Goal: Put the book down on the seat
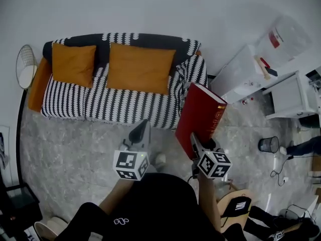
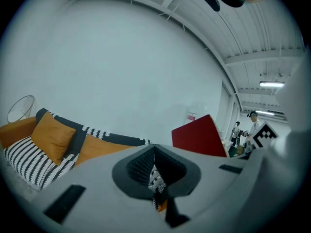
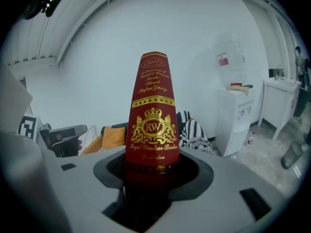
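A thick red book [image 1: 200,115] with gold print on its spine [image 3: 153,115] stands upright in my right gripper [image 1: 193,143], whose jaws are shut on its lower end. It hangs above the floor, just in front of the right armrest of the sofa. The sofa seat [image 1: 100,104] has a black-and-white striped cover and two orange cushions [image 1: 138,67] against the back. My left gripper [image 1: 139,130] is to the left of the book, short of the sofa's front edge, its jaws together with nothing in them. From the left gripper view the book [image 2: 199,136] shows at the right and the sofa [image 2: 29,159] at the left.
A white water dispenser [image 1: 246,72] and a white cabinet [image 1: 291,94] stand right of the sofa. A black wire bin [image 1: 269,144] and cables lie on the marble floor. A round wire stand [image 1: 26,66] is at the sofa's left end. A person [image 2: 252,125] stands far off.
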`<state>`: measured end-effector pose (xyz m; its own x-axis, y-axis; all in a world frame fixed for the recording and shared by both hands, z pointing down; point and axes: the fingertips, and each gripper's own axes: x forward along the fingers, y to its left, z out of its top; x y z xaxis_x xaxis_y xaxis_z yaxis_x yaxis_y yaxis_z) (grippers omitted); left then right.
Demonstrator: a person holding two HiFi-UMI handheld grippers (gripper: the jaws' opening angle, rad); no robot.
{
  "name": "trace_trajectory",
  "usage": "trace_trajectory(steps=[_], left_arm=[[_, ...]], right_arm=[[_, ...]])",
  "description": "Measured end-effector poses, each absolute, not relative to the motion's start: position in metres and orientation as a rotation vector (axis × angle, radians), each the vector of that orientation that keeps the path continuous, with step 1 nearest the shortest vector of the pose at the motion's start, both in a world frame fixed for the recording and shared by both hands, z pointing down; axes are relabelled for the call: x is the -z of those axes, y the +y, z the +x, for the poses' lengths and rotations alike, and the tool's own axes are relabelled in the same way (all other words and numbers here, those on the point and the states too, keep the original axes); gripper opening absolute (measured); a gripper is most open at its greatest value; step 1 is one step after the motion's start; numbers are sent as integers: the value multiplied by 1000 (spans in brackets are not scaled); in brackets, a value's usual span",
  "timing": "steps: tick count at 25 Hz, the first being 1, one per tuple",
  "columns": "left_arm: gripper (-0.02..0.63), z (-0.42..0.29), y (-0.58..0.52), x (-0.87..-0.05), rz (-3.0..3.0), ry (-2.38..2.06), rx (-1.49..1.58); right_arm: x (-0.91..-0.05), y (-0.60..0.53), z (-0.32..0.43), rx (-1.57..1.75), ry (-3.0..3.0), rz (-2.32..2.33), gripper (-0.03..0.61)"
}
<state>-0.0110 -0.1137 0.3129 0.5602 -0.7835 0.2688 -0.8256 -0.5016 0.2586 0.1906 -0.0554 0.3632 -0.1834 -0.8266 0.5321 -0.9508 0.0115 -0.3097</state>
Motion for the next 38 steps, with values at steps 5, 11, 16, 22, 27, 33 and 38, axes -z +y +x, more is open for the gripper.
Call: trace_trajectory(steps=[5, 11, 16, 22, 27, 33, 38], left_arm=[[14, -12, -117, -324, 2404, -1354, -211], [14, -7, -115, -338, 2358, -1374, -258], [14, -1, -124, -356, 2322, -1395, -290], [14, 8, -139, -393, 2301, -1334, -363], [14, 13, -159, -442, 2265, -1306, -416], [14, 12, -192, -506, 2155, -1386, -403], [14, 1, -215, -538, 2107, -1441, -381]], right_arm=[[-388, -69, 196, -956, -2045, 1788, 227], [-447, -103, 209, -944, -1965, 1665, 225], [-510, -140, 214, -1026, -1894, 1574, 225], [-583, -163, 218, -1157, -1787, 1547, 225], [-641, -193, 223, -1207, -1715, 1518, 225], [-706, -232, 234, -1262, -1646, 1514, 224], [-748, -257, 241, -1272, -1592, 1528, 224]])
